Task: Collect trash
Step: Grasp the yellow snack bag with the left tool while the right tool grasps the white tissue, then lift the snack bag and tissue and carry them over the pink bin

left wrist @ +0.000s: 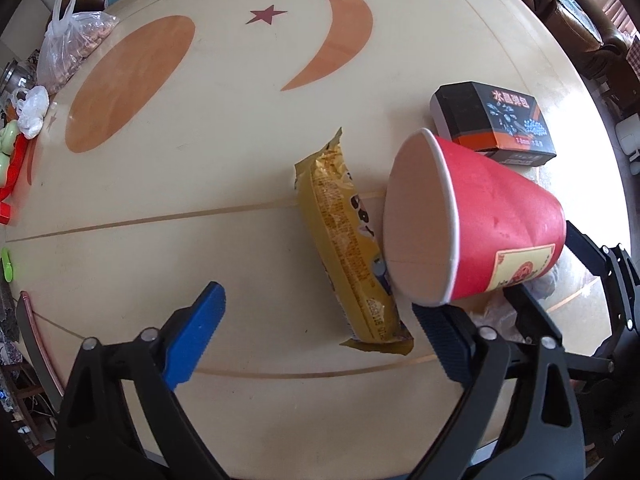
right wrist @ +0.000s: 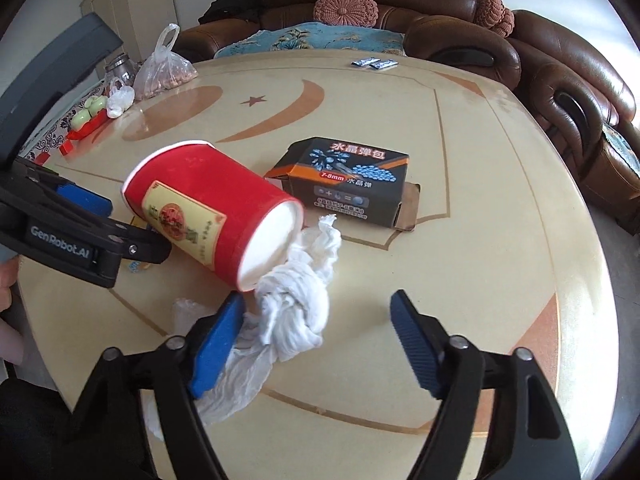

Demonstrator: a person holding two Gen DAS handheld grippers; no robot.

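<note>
A: Left claw [left wrist: 316, 336] spread wide, nothing between its blue pads, hanging over the desk [left wrist: 224, 128]. The yellow wrapper [left wrist: 348, 248] lies flat between its fingers, slightly toward the right finger.

B: And the red paper cup [left wrist: 476, 220]? It's on its side, mouth facing the left claw, just ahead of the right finger. From this view I can't tell whether the rim touches that pad.

A: Right wrist view now. Right claw [right wrist: 316, 348] is released too, jaws far apart. The crumpled white tissue [right wrist: 292, 312] lies against its left finger, spilling forward toward the cup's base [right wrist: 272, 240].

B: Tissue touches the cup's bottom edge there. The cup [right wrist: 208, 208] lies ahead and left of the right claw.

A: Black box [right wrist: 352, 184] with the blue beads printed on it sits beyond the cup, farther ahead, one end flap open.

B: Far ahead and left of the right claw, a clear plastic bag [right wrist: 164, 68] near the desk's edge, a smaller white bag [right wrist: 120, 100] beside it. Brown sofa [right wrist: 500, 40] behind the desk.
</note>
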